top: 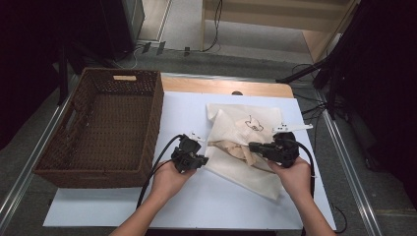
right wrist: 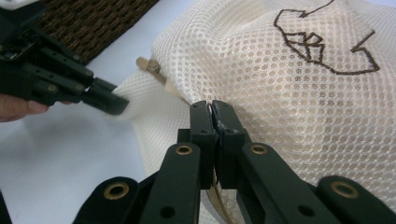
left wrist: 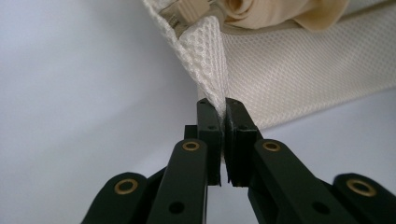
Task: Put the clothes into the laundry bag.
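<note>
While both grippers are clamped on the mesh bag (top: 244, 147), it lies flat on the table (top: 147, 206), just right of the basket (top: 105, 128). Left gripper (left wrist: 218, 106) is fully closed, pinching a peak of mesh at the bag's left edge, right by the zipper end (left wrist: 184, 11). Right gripper (right wrist: 212, 108) is closed too, w/ a fold of mesh nipped near the opening, below the stitched logo (right wrist: 322, 44). Bag's long axis runs diagonal, far-left to near-right, and the opening w/ beige cloth (left wrist: 275, 11) poking out sits btwn the two grips. Basket is on the left side, so left hand's nearer to it. Imo next move is pulling the grips apart to spread the mouth, or dragging the bag left.
</note>
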The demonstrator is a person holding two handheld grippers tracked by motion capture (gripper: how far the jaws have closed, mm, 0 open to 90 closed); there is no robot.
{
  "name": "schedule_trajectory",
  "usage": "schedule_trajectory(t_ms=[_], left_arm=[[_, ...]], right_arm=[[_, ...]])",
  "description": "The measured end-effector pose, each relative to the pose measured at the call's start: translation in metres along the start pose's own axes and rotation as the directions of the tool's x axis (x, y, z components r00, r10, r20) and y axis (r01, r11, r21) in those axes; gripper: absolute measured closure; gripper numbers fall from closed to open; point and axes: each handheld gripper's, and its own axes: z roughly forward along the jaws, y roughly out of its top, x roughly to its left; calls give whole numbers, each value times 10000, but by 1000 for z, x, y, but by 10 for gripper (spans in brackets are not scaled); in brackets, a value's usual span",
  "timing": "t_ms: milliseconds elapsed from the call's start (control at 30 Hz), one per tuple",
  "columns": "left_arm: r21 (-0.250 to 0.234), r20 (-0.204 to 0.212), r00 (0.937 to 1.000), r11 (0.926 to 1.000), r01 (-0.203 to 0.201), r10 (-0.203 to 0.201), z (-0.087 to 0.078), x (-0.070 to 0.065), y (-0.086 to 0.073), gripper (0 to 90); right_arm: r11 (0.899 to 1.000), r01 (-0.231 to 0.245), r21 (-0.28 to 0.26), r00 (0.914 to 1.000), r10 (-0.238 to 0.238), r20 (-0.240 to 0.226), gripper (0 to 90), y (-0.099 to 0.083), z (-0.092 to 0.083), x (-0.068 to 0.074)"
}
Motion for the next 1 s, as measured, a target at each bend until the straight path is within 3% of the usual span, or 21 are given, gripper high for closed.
schedule_trajectory(t_ms=[100,200,400,700,833,933,1000], left_arm=[[40,97,9999,9999,-136,135,-7,-5,-11,867],[-31,358,9993,9999,96,-95,-13,-7,-22,867],[-153,387,9991,9998,159,-153,-22,-12,-38,866],[-270,636,9963,9978,598,-580,-32,-18,-63,861],[-492,665,9951,9959,761,-727,-36,-16,-64,827],[-771,746,9961,9956,534,-476,-49,-18,-59,749],[-1066,1035,9934,9925,605,-494,-58,-20,-55,722]], right_arm=[[10000,65,-9,9999,-65,-77,888,0,0,4],[9999,172,-8,9997,-173,-161,888,1,0,9],[9994,352,-47,9988,-354,-351,888,2,-2,18],[9975,706,-84,9955,-710,-622,888,2,-1,31],[9972,749,11,9949,-746,-676,888,0,1,33],[9974,723,-17,9953,-722,-640,887,0,-1,32],[9975,712,-41,9955,-713,-621,887,0,-2,32]])
